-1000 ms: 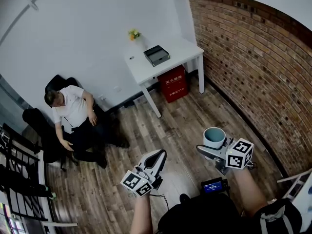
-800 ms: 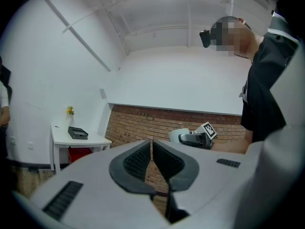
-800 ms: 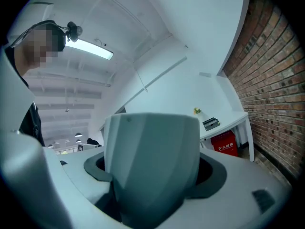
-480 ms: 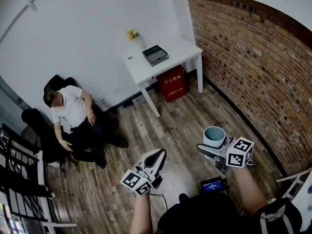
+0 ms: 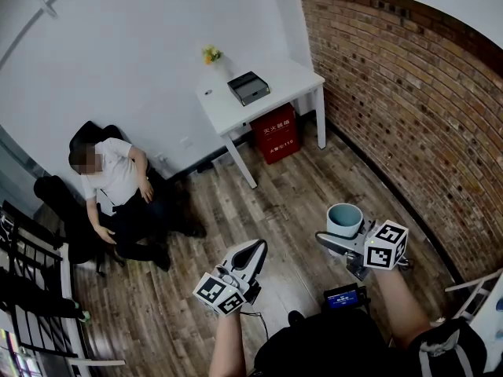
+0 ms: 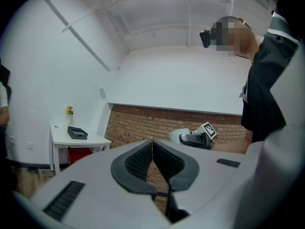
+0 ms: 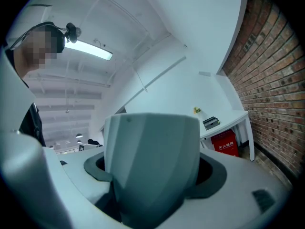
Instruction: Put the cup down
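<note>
Head view looks down on a wood floor; the right gripper holds a pale blue-grey cup up in the air over that floor, near the brick wall; the cup stands upright with its open mouth up; it rests on nothing but the claw. Right gripper view shows the two jaws pressed on each side of the cup, so this claw is closed round it. The left gripper hangs beside it, a little lower and to the left; left gripper view shows its jaws pressed together with nothing between them. Far off by the white wall stands a white table; a black box and a small yellow flower sit on top; a red box sits under it. A person in a white shirt sits on a dark chair, well apart from the cup.
</note>
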A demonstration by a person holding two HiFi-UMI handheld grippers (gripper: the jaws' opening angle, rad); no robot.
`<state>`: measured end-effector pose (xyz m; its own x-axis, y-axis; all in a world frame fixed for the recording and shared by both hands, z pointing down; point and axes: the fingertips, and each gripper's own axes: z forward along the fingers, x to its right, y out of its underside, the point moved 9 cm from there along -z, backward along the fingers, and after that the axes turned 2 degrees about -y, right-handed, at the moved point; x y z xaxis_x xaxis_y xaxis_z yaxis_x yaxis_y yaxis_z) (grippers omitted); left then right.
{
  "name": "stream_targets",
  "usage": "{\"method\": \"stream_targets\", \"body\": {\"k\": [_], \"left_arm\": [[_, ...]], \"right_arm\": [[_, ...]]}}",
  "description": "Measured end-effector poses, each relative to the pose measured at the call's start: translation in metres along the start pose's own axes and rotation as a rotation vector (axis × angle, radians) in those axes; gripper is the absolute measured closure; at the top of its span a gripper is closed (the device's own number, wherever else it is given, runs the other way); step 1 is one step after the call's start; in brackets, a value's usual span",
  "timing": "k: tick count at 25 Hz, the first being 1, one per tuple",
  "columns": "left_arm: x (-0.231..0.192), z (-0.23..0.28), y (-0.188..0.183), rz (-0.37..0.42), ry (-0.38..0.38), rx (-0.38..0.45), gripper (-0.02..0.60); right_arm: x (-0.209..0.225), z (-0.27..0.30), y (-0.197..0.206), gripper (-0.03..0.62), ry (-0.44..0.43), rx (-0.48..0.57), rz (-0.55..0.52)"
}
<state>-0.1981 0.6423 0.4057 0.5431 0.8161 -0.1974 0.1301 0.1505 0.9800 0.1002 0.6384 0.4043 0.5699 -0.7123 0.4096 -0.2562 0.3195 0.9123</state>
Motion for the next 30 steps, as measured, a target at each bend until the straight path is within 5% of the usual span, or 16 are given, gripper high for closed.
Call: {"method": "stream_targets", "body": {"k": [18,30], "left_arm": [[0.003,0.066,0.002,0.07,-0.022,-0.036,0.574],[-0.071,0.134,0.013,0.043,0.037,-0.068,0.574]], "right_arm": [[0.063,-0.037,-0.009,0.187,0.028,0.039,0.062],[0.133,0.005,-0.02,0.187,0.083,-0.003,0.082]]}}
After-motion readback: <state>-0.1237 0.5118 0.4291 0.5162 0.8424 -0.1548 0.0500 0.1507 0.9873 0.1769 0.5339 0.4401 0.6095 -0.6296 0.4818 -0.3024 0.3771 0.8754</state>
